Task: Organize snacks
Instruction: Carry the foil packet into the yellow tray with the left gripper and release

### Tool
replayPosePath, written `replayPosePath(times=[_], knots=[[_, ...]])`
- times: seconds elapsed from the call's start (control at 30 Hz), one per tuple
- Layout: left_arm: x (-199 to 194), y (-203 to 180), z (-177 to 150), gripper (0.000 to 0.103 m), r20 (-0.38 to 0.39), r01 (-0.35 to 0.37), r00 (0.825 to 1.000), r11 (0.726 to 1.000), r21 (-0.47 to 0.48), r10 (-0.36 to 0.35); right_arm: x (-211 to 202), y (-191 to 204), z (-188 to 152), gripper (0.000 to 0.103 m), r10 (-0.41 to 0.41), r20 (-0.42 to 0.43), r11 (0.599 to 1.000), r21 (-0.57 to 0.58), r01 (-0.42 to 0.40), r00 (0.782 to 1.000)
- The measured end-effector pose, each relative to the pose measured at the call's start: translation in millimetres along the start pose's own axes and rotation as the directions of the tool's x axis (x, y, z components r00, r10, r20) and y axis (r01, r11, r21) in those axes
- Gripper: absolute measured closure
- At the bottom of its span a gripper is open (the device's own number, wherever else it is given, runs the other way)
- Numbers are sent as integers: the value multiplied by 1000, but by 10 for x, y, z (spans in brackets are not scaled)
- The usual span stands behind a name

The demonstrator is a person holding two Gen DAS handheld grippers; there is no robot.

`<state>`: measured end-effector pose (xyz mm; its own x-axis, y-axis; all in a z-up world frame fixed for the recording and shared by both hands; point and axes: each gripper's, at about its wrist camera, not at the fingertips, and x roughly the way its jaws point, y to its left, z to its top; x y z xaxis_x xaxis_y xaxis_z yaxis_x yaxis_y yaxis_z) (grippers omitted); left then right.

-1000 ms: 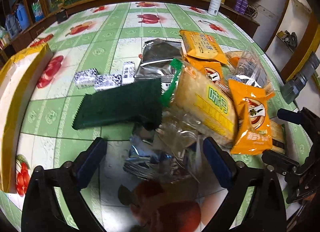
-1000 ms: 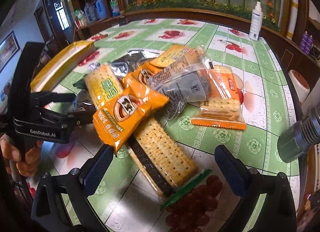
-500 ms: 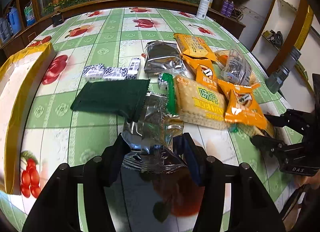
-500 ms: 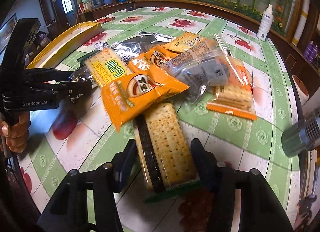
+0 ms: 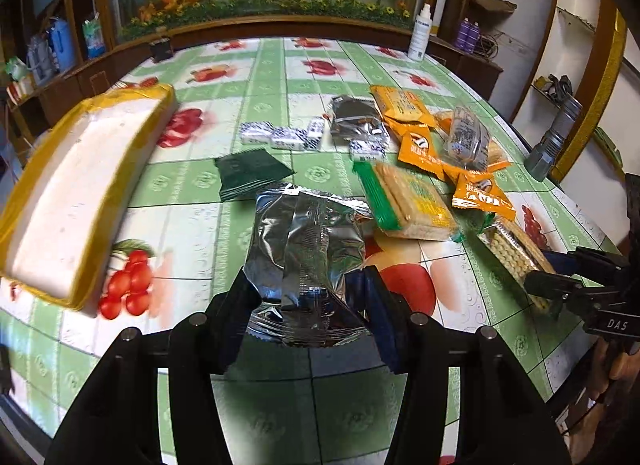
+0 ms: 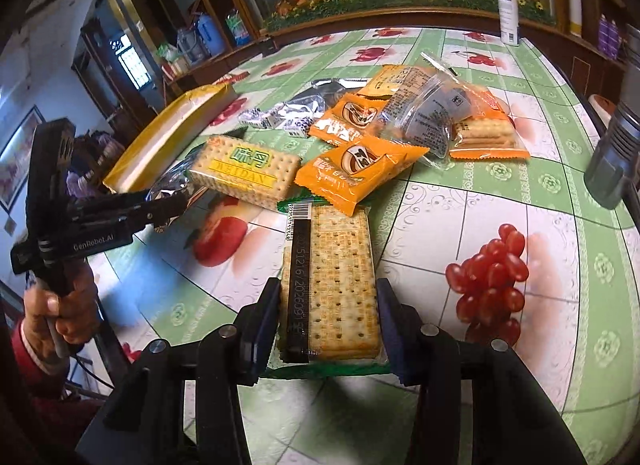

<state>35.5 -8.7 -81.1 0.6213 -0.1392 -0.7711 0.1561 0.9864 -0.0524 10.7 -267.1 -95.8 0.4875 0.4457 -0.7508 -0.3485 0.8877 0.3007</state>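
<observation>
Silver foil fills the left wrist view: the left gripper (image 5: 306, 305) is clamped on the near end of a crinkled foil packet (image 5: 306, 249), its dark fingers (image 5: 236, 305) pressing in from both sides, and the packet seems lifted slightly off the tablecloth (image 5: 224, 113), though the fisheye makes that hard to judge. Beyond it lie a dark green sachet (image 5: 250, 177), a yellow-labelled cracker pack (image 5: 408, 201) and the orange packets (image 5: 420, 149). A long white tray with a yellow rim (image 5: 76, 193) sits to the left, well apart from the pile, and looks like the place for sorted snacks. With foil this soft, the grip should stay gentle, and the packet should be carried clear of the sachet before it is set down flat in the tray.

From the right wrist view, the right gripper (image 6: 328, 317) is closed on a long pack of plain crackers (image 6: 332, 277), a pad on each long side; its jaws are closing a touch more. The pack's far end lies just beside an orange packet (image 6: 356, 173), with the clear wrapper (image 6: 428, 113) further back. Squeezing harder risks cracking the biscuits, so the hold should not tighten much; draw the pack straight back from the pile so nothing drags along. The left gripper (image 6: 168, 205) shows at the left, foil in its tips.
</observation>
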Motion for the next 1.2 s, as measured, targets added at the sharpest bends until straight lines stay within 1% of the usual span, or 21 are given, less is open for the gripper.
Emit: replayPosePath(times=[0.07,0.17,0.27,0.37,0.5,0.57,0.63,0.93,1.0,1.07,1.13,1.2], knots=[[-118,34,6,51,28,-20,999,1000,-16,21,-54,29,-9,55,17,23,1000,21,-18,1000],[-327,55,30,51,91,-47,995,998,-38,51,-138,115,-15,55,53,61,997,46,-56,997],[-429,57,74,51,106,-84,990,995,-57,90,-163,266,20,55,52,78,998,32,-55,996],[-481,63,87,51,112,-102,988,992,-71,109,-192,459,84,55,38,104,999,-3,-37,994],[-522,111,75,51,114,-128,984,987,-92,138,-198,727,173,55,-24,131,996,-78,34,991],[-536,126,69,51,115,-139,982,985,-98,150,-190,799,199,55,-46,139,993,-103,60,989],[-546,144,63,51,118,-151,980,983,-105,163,-182,887,225,55,-83,152,986,-131,103,985],[-571,182,51,51,124,-167,976,979,-119,181,-119,1019,296,55,-147,161,967,-184,176,976],[-563,215,38,51,123,-167,975,977,-130,183,-100,1065,316,55,-188,169,955,-201,221,967],[-537,251,24,51,114,-171,975,975,-142,188,-75,1116,349,55,-237,180,937,-219,274,955],[-495,281,2,51,98,-173,977,973,-151,188,-46,1184,376,55,-297,200,910,-238,341,934],[-466,298,-22,51,84,-176,978,972,-154,191,-20,1217,395,55,-339,213,889,-247,386,917]])
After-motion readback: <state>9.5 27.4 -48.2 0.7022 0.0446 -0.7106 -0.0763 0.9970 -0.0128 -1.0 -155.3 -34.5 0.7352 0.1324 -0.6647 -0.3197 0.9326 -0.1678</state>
